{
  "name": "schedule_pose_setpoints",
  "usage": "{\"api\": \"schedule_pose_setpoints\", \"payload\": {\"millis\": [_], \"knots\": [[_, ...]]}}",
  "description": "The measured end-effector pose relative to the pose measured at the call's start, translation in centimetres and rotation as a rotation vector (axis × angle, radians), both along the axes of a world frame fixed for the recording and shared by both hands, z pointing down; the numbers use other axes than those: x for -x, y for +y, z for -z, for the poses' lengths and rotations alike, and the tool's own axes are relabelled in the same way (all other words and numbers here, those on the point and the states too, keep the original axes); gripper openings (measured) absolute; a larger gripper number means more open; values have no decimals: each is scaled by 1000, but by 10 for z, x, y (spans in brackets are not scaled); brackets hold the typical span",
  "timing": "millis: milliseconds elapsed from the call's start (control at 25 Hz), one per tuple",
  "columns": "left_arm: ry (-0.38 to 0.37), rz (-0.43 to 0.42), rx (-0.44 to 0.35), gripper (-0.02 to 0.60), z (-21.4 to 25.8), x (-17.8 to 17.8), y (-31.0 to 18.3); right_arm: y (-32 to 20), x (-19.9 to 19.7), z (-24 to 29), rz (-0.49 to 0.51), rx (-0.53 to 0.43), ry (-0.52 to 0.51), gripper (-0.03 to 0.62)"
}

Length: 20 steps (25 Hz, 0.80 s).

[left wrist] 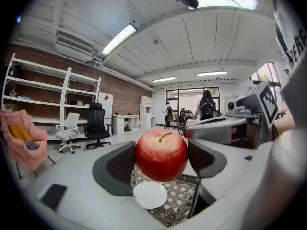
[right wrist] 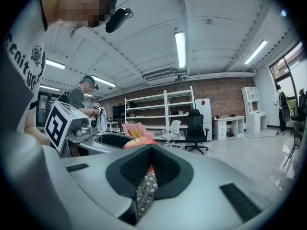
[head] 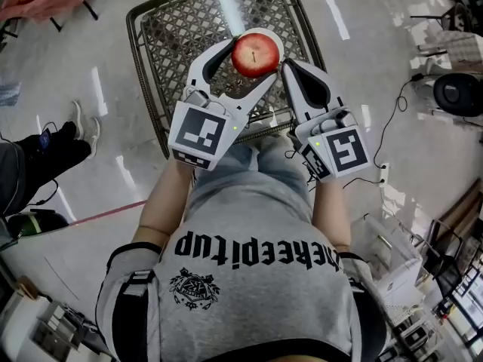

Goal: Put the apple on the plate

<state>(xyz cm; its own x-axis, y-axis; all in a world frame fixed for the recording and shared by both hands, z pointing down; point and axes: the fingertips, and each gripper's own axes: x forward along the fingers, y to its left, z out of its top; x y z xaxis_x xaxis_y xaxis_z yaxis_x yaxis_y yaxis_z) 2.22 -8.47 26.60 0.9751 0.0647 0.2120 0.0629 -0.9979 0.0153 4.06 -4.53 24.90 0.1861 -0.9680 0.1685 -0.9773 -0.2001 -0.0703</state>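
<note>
Left tool point(head: 250, 57) clamps apple point(left wrist: 161, 155); right tool point(head: 290, 70) closed; plate point(left wrist: 150, 195) in wire basket point(head: 173, 32)

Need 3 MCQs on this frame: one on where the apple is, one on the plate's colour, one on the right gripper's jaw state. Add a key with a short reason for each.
1. Where is the apple?
A. lying on the plate
B. between the jaws of the left gripper
C. on the floor

2. What colour is the plate?
A. white
B. blue
C. black

3. How do the jaws of the right gripper stand?
A. wide apart
B. clamped on the apple
C. together, with nothing between them

Key:
1 B: the left gripper view shows a jaw on each side of the apple, held in the air above the plate.
2 A: the plate reads plain white against the wire mesh table.
3 C: the right gripper view shows its two jaws meeting, with only the mesh visible below them.
</note>
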Motion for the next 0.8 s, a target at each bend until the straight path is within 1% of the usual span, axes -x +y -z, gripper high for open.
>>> {"api": "schedule_pose_setpoints", "payload": {"millis": [200, 360, 520, 680, 800], "knots": [[-3, 22, -2, 382, 0, -1, 4, 2, -4, -1, 21, 0, 3, 9], [-11, 69, -6, 382, -2, -6, 5, 0, -11, -1, 72, -4, 7, 9], [-15, 114, -7, 382, -4, -21, 12, 4, -28, -4, 123, -9, 2, 9], [-24, 155, -3, 382, -5, -23, 8, -2, -32, -3, 167, -6, -4, 9], [-33, 187, 0, 381, -8, -32, 8, -3, -43, -5, 195, -6, -13, 9]]}}
